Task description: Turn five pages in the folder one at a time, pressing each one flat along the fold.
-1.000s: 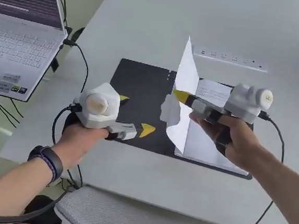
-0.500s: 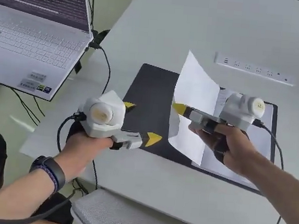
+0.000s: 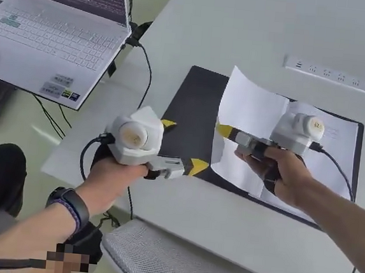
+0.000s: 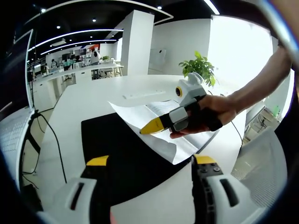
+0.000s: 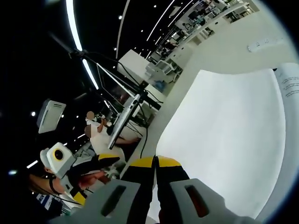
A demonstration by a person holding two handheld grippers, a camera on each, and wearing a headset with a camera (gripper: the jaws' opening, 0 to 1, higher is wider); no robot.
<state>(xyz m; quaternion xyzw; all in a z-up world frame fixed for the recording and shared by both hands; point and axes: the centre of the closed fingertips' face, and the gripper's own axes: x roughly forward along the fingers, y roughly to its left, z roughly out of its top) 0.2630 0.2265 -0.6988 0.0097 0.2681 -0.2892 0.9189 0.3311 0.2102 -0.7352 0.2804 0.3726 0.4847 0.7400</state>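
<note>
A black folder (image 3: 194, 109) lies open on the white table. My right gripper (image 3: 224, 131) is shut on the edge of a white page (image 3: 252, 110) and holds it lifted and curved over the folder's middle. In the right gripper view the closed yellow tips (image 5: 154, 163) pinch that page (image 5: 224, 130). My left gripper (image 3: 183, 145) hovers open over the folder's bare black left side, nothing between its fingers (image 4: 97, 161). The left gripper view looks across the black cover (image 4: 117, 149) at the page (image 4: 135, 112) and the right gripper (image 4: 152, 126).
An open laptop (image 3: 51, 29) sits at the left with cables (image 3: 144, 63) running off the table edge. A white power strip (image 3: 335, 74) lies beyond the folder. A grey mesh chair seat (image 3: 178, 264) is below the table's near edge. Printed pages (image 3: 336, 137) lie on the folder's right side.
The head camera has swung, shifting the whole picture right. The right gripper has carried the held page from nearly upright to leaning further left over the folder. The left gripper stays open.
</note>
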